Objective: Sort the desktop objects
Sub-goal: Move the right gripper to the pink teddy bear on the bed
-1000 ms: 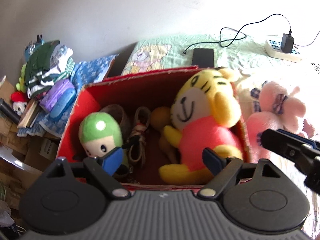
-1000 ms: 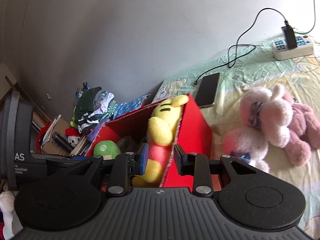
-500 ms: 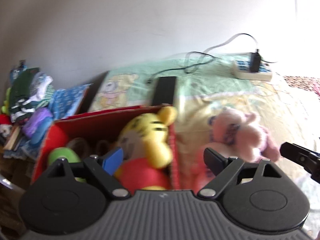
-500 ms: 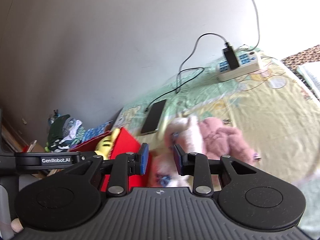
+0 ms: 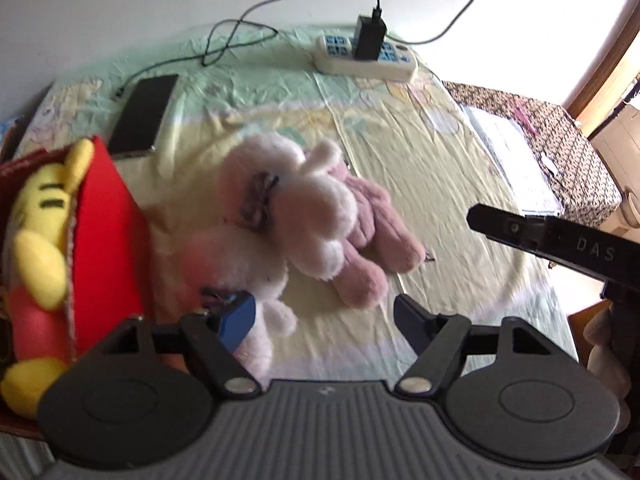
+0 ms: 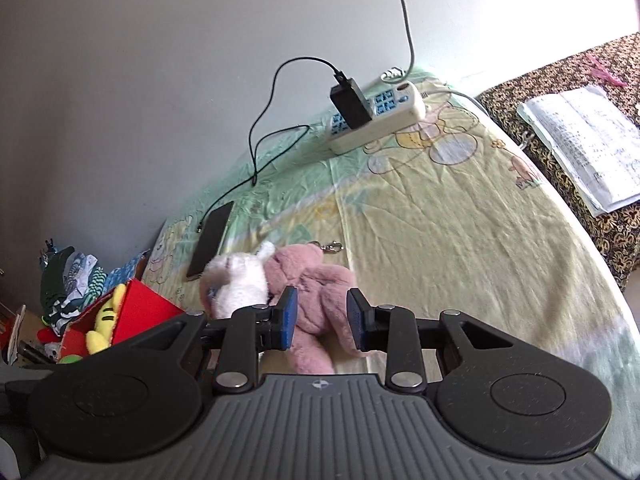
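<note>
Left tongs: spread wide apart, nothing between them; the blue left pad lies in front of the white plush, though contact cannot be told.
Right tongs: parted by a moderate gap, clamped on nothing; the pink plush shows through the gap beyond the tips, and contact cannot be told.
Right tongs in the left view: a dark bar marked DAS juts in from the right, well apart from the pink plush; part of a hand grips its handle low at the right edge.
Pink plush: lies on the sheet-covered surface, pressed against the white plush on that toy's right; a small metal clip lies at its far end.
White plush: between the pink plush and the red box, touching the pink plush, with a dark bow on its head.
Red box: left of the white plush, at the surface's left edge.
Yellow tiger plush: inside the red box, leaning against the wall nearest the white plush.
Phone: flat on the surface, beyond the red box and behind the white plush, with a black cable plugged in.
Power strip: far behind the pink plush, near the wall, carrying a black charger.
Papers: well right of the pink plush, on a patterned cloth off the surface.
</note>
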`<state>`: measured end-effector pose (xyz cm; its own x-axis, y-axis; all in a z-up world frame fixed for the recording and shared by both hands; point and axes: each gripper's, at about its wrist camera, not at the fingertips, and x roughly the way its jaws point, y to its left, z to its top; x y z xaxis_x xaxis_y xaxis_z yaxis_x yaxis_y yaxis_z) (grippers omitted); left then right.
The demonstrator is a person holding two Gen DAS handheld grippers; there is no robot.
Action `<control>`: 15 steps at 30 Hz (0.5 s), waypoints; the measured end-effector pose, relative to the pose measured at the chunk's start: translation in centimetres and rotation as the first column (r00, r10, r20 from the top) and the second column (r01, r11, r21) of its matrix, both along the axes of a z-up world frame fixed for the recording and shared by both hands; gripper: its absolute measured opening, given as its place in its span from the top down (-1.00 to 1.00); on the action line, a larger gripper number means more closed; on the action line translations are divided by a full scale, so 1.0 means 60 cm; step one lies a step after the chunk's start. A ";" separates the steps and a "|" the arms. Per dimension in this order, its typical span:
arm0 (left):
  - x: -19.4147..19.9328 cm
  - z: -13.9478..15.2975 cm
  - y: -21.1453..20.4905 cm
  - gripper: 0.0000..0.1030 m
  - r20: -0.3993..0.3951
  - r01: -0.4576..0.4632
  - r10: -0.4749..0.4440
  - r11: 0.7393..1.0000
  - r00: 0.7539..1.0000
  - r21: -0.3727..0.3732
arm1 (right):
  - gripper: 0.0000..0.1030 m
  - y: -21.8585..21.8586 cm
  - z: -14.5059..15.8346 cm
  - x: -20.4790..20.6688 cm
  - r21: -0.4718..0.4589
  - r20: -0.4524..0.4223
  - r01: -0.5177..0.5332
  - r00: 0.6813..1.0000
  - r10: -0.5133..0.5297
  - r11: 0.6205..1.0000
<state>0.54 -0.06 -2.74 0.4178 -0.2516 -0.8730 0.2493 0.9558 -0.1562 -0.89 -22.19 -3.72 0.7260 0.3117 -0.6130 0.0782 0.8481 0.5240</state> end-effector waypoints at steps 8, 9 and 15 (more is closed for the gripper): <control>0.027 -0.046 -0.050 -0.39 -0.067 0.061 -0.059 0.998 0.996 0.027 | 0.40 -0.011 -0.047 0.039 0.009 -0.072 -0.050 0.996 0.051 0.999; 0.029 -0.049 -0.056 -0.40 -0.066 0.071 -0.069 0.997 0.995 0.029 | 0.39 -0.011 -0.051 0.043 0.012 -0.075 -0.059 0.995 0.059 0.998; 0.058 -0.086 -0.076 -0.29 -0.092 0.089 -0.084 0.995 0.992 0.049 | 0.39 0.005 -0.078 0.068 -0.020 -0.103 -0.130 0.987 0.127 0.991</control>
<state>4.03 -4.64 -7.90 0.3155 -0.2360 -0.9191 0.3185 0.9387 -0.1317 3.17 -21.89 -8.38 0.6147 0.3807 -0.6908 0.0194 0.8683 0.4957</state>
